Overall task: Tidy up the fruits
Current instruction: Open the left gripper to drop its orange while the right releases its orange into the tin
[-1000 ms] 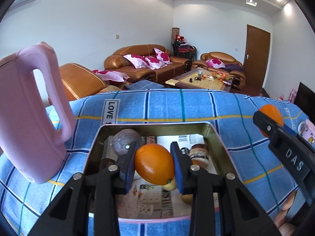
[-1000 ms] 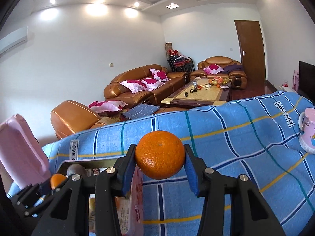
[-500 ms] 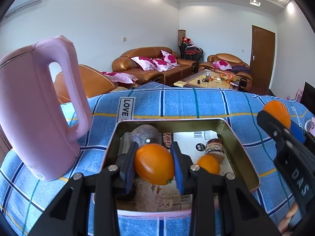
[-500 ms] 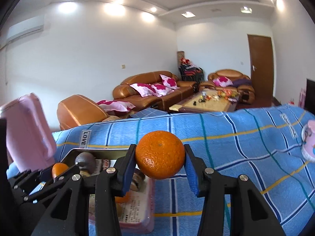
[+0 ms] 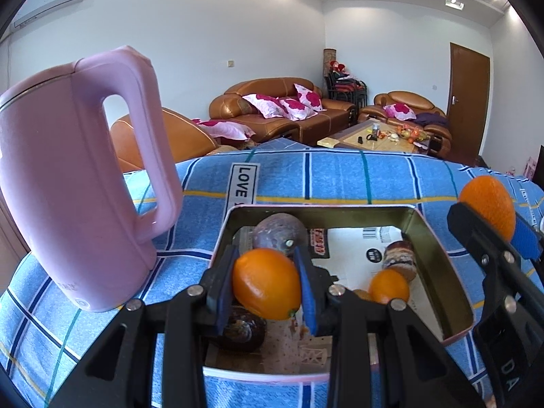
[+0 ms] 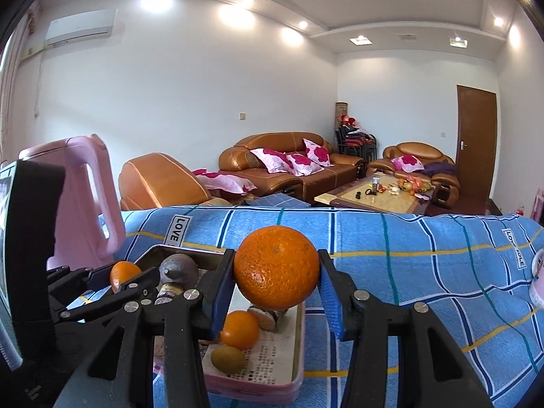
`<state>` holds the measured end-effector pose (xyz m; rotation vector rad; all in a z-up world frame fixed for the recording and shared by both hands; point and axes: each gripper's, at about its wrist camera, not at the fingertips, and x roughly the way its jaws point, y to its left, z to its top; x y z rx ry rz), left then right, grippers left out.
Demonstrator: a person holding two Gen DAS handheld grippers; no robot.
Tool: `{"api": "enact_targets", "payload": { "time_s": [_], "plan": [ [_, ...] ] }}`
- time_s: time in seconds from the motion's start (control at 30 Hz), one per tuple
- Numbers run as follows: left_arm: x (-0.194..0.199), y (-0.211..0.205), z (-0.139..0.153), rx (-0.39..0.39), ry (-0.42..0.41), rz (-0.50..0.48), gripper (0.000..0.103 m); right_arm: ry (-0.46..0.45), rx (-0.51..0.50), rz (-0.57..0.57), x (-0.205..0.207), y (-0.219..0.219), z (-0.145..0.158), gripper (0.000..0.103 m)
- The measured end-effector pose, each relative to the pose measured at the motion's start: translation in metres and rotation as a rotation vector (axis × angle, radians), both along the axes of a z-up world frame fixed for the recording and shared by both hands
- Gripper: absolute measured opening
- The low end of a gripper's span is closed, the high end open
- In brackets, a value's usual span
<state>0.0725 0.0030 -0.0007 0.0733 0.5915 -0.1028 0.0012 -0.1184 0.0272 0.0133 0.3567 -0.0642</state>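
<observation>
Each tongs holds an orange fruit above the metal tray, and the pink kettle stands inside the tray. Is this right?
Not quite. The left wrist view shows the pink kettle standing on the blue checked cloth beside the metal tray, not inside. Both tongs do hold orange fruit.

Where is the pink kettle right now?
Left wrist view: the pink kettle stands upright on the blue cloth, left of the tray.

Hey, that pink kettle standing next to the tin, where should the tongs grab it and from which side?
Grip the pink kettle by its upright loop handle, coming in level from the tin side. The handle faces that way and its slot leaves room for one finger; the body looks too wide.
</observation>
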Motion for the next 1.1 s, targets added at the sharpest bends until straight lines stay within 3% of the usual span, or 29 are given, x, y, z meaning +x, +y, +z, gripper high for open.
{"api": "enact_targets", "payload": {
  "time_s": [0.3, 0.57, 0.7, 1.1],
  "plan": [
    [0.008, 0.005, -0.006, -0.002, 0.033, 0.017, 0.035, 0.016, -0.007, -0.005, 0.002, 0.002, -0.004, 0.049],
    [0.014, 0.010, -0.009, -0.021, 0.057, 0.020, 0.035, 0.138, 0.044, -0.009, 0.025, -0.002, -0.007, 0.049],
    [0.017, 0.009, -0.010, -0.025, 0.064, 0.012, 0.035, 0.154, 0.076, -0.012, 0.038, 0.000, -0.007, 0.049],
    [0.024, -0.010, -0.014, -0.014, 0.100, -0.087, 0.035, 0.211, 0.166, 0.050, 0.062, -0.009, -0.024, 0.049]
  ]
}}
